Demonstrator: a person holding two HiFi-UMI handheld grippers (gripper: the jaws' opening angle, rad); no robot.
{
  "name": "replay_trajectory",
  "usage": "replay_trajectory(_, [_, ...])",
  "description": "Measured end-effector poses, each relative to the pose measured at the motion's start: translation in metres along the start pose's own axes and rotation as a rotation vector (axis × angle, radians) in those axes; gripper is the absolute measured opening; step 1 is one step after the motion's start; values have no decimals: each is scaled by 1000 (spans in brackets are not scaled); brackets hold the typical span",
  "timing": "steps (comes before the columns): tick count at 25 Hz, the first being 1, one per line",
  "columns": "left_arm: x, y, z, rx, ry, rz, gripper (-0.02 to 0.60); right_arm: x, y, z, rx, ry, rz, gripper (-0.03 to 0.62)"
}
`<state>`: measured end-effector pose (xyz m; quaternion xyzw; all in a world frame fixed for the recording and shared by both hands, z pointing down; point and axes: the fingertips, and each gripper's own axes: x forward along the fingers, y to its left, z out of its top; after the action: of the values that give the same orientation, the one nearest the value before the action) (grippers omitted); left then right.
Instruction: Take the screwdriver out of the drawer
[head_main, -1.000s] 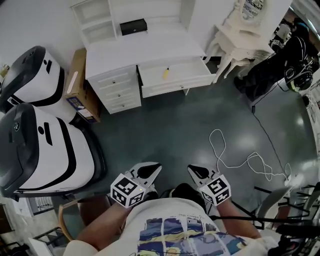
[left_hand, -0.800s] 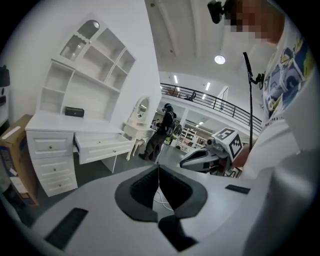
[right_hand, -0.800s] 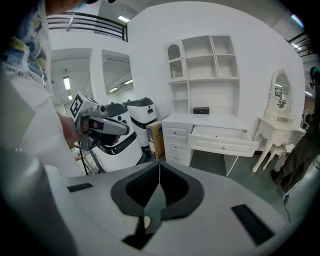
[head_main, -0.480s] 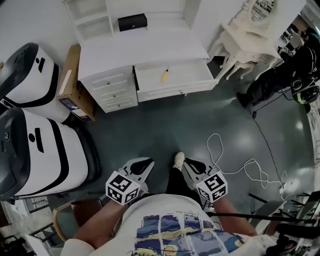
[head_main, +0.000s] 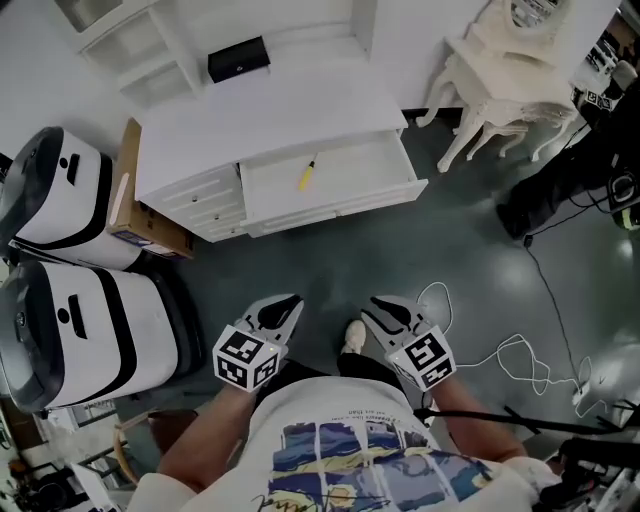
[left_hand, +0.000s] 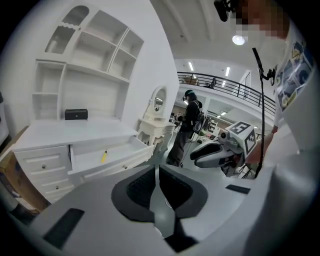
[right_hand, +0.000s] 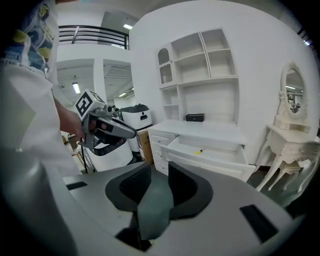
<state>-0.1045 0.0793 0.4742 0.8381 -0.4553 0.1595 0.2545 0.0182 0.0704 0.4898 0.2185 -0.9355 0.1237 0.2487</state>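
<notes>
Across dark floor (head_main: 300, 262) from person (head_main: 350, 450), small yellow-handled screwdriver (head_main: 308, 173) lies inside open white desk drawer (head_main: 345, 206), untouched. Step in hand: approach, both grippers well short of white desk (head_main: 270, 115). Left gripper (head_main: 284, 306): jaws pressed together, empty. Right gripper (head_main: 377, 309): jaws just been opening, nothing between. Next move calls for closing distance, lowering right gripper over handle.

Lab hall — mezzanine railing (left_hand: 220, 84), staged desk (head_main: 270, 120).
</notes>
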Motion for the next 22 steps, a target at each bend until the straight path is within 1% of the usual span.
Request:
replay_trajectory(3, [30, 10, 17, -12, 6, 26, 15, -2, -31, -5, 11, 15, 10, 123])
replay_trajectory(6, [56, 23, 26, -22, 27, 41, 19, -4, -49, -10, 46, 19, 14, 112])
replay_trajectory(9, [83, 48, 36, -20, 56, 58, 56, 3, -66, -8, 94, 18, 19, 107])
replay_trajectory(12, [109, 83, 43, -18, 89, 72, 74, 11, -82, 2, 104, 16, 5, 99])
replay_trajectory(16, [149, 140, 50, -39, 131, 78, 74, 20, -113, 15, 115, 23, -68, 95])
replay_trajectory(22, [207, 218, 46, -54, 234, 83, 83, 32, -155, 27, 207, 41, -203, 91])
